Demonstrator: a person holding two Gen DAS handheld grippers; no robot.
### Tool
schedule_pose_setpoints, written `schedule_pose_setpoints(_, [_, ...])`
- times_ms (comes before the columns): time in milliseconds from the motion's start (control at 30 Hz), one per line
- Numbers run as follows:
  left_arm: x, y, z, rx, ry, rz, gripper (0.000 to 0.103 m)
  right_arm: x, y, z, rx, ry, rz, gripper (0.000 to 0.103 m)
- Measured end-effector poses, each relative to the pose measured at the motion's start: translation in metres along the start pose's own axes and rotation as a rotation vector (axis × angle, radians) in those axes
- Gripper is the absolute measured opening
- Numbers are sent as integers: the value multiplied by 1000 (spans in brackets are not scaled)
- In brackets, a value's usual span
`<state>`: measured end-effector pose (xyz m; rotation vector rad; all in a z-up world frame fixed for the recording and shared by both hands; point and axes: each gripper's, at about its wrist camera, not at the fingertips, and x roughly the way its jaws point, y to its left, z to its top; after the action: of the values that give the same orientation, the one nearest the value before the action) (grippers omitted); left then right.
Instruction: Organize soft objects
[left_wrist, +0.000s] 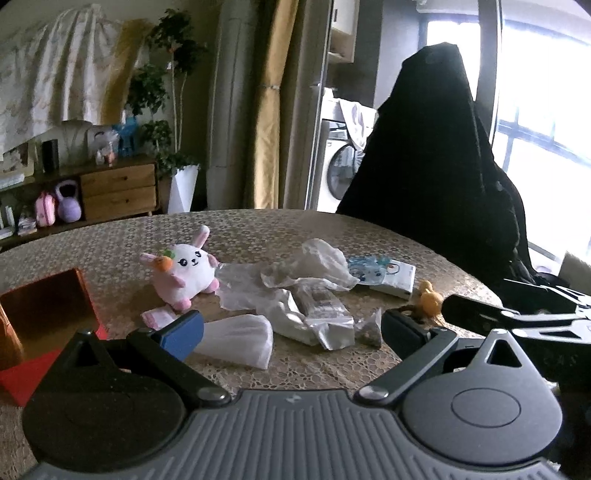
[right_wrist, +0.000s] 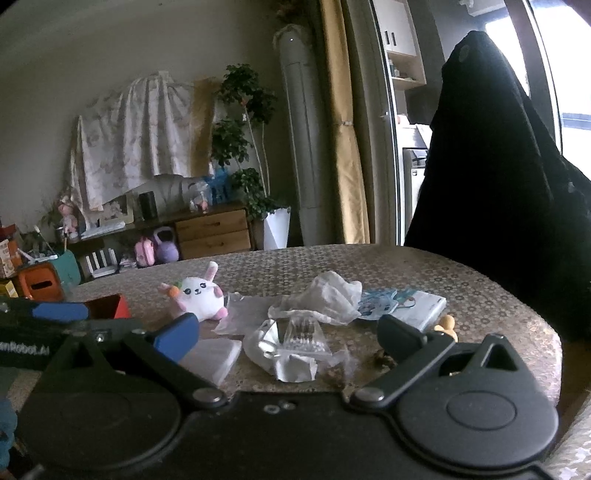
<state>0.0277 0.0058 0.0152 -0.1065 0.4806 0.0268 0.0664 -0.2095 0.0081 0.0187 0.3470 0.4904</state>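
Soft things wait, none put away yet.
We hold both claws, left claw and right claw, wide open and empty, above the pink-and-white plush bunny and crumpled white bags.

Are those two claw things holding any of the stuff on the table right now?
No, nothing is held. The left gripper and the right gripper both stand open above the table, with the bunny and wrappers untouched.

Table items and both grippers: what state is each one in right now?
Left gripper: open, empty.
Right gripper: open, empty.
Bunny plush: upright on the table.
Red box: open, lying on its side.
Clear plastic bag: crumpled.
Foil pouch: creased, lying flat.
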Motion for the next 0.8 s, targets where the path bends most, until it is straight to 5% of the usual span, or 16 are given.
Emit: schedule_pose_setpoints(800, [51,20,9,-26,35,45,103,43,-30,7,5,57,15,101])
